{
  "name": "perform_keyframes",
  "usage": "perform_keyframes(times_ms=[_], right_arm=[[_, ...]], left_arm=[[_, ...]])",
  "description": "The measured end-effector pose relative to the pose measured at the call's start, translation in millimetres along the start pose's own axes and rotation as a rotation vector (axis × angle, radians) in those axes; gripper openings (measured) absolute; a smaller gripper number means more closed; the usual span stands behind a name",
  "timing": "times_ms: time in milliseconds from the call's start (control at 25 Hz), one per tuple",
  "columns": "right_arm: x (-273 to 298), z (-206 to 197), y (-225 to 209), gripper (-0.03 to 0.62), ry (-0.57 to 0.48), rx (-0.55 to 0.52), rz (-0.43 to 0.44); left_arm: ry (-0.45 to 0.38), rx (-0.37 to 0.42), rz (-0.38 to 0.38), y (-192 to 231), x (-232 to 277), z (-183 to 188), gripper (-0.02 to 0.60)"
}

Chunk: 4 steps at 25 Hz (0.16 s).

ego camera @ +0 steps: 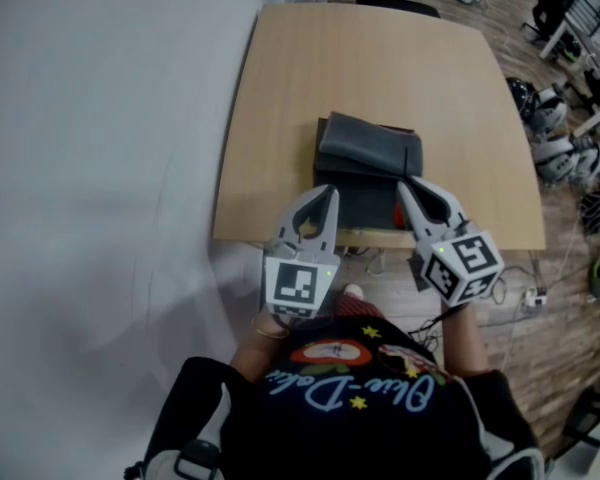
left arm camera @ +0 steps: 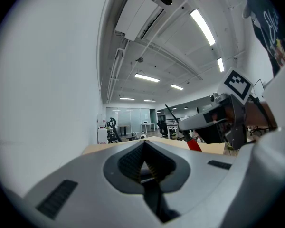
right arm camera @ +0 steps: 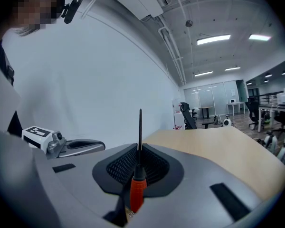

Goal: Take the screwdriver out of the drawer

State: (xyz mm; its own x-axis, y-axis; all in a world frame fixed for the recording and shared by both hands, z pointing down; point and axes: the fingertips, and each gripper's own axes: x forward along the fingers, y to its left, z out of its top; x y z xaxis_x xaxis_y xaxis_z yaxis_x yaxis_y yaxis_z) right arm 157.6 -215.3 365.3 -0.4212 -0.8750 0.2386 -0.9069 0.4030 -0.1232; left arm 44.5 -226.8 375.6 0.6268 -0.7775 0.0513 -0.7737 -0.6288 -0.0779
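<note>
- The screwdriver (right arm camera: 137,186) is clamped between the right gripper's (right arm camera: 139,151) jaws. Its orange-red handle sits low between the ribbed pads and its thin black shaft sticks out past the fingertips.
- In the head view only a bit of the red handle shows. It lies under the right gripper, by the near edge of the table (ego camera: 280,88) and just beside the right near corner of the drawer box (ego camera: 368,150).
- The right gripper grasps the tool near the joint of handle and shaft. Its marker cube hangs out past the table's near edge, towards the person.
- The drawer box is dark grey and stands near the middle of the table's near edge. A darker, lower part shows on its near side, between the two grippers; whether that is an open drawer I cannot tell.
- The left gripper (ego camera: 326,194) is clenched, pads meeting at the tips with nothing between them. It reaches over the near edge to the box's left near corner.
- The two grippers lie side by side, apart, the box's near side between their tips.
- A white wall (ego camera: 90,168) runs along the table's left edge.
- Office chairs (right arm camera: 187,115) stand on the wooden floor (ego camera: 560,298) beyond the far edge.
</note>
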Motion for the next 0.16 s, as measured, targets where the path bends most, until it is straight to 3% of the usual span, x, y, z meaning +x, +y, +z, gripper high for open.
perform_keyframes(times_ms=[160], right_arm=[[-2.3,2.5,0.0,0.031,-0.006,0.001,-0.001]], left_arm=[[-0.004,-0.003,-0.001,-1.5,-0.2,2.2,0.0]])
